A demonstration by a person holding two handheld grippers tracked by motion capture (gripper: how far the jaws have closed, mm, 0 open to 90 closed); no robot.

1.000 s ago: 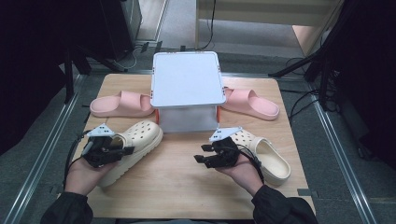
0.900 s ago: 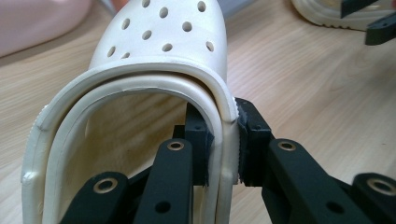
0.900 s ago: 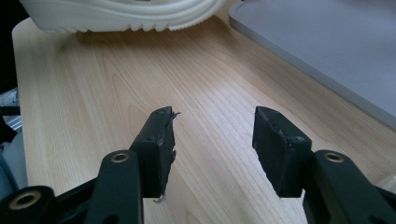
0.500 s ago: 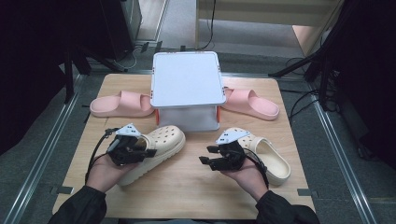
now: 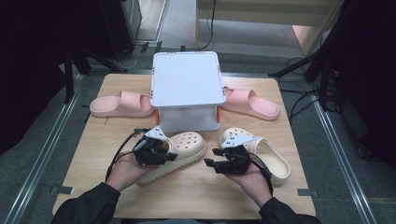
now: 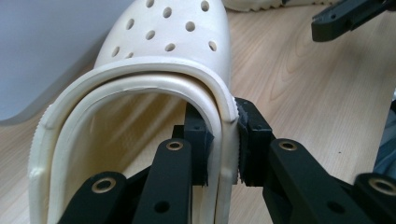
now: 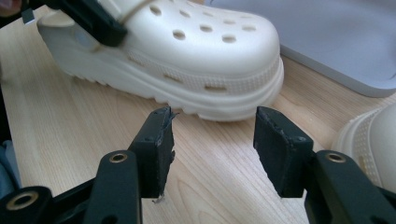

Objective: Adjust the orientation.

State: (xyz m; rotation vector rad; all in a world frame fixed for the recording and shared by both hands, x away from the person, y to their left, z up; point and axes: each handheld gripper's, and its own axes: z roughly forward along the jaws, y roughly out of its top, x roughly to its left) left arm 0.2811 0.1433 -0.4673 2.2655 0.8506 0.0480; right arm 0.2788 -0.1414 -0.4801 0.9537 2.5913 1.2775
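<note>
A person works at a wooden table (image 5: 93, 182) with a gripper in each hand. The left gripper (image 6: 223, 140) is clamped on the side wall of a cream clog (image 6: 173, 51), one jaw inside the shoe's opening and one outside; the clog's holed toe points away from the fingers, toward a white box (image 5: 186, 86). The right gripper (image 7: 212, 144) has its jaws spread with nothing between them, and that clog's toe lies just beyond its fingertips. A second cream clog (image 5: 268, 156) lies just behind the right hand. Two pink slides (image 5: 122, 103) lie beyond, flanking the box. The step looks like moving the gripped clog next to its mate. The next move likely calls for lining up the pair, keeping the grip firm so the soft wall does not slip.
</note>
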